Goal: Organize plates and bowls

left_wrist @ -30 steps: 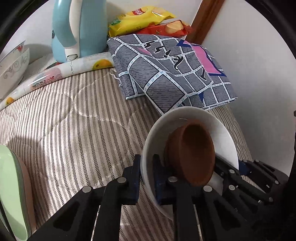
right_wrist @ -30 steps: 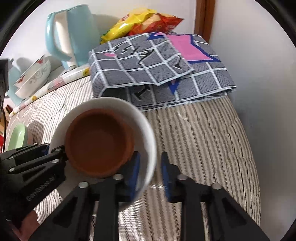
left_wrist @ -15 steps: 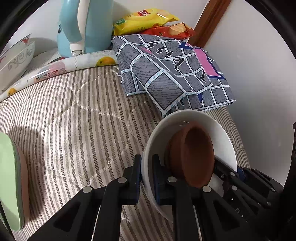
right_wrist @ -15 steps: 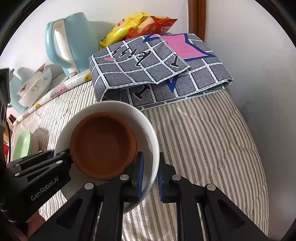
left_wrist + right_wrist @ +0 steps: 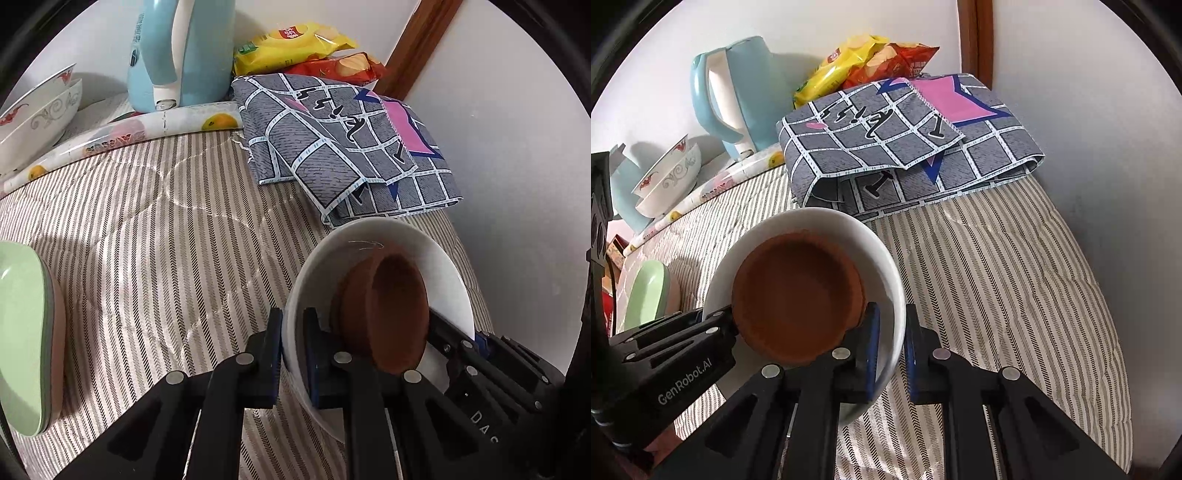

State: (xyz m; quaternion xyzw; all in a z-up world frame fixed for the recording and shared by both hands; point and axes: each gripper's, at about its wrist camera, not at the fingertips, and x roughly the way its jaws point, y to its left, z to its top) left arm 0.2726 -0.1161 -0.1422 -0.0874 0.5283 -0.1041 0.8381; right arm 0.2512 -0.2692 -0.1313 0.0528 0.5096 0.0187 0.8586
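Your left tongs (image 5: 291, 347) and right tongs (image 5: 890, 343) stay clenched on opposite rims of the white bowl (image 5: 879, 251), brown bowl (image 5: 798, 295) nested inside; it has sunk closer to the striped bedcover (image 5: 147, 240), ready to set down.

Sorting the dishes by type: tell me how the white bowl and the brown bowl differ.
The white bowl is larger and glossy; the brown bowl is smaller and matte. The white one is pinched at its rim by the left gripper and the right gripper; the brown one sits nested inside. Both are round and empty.
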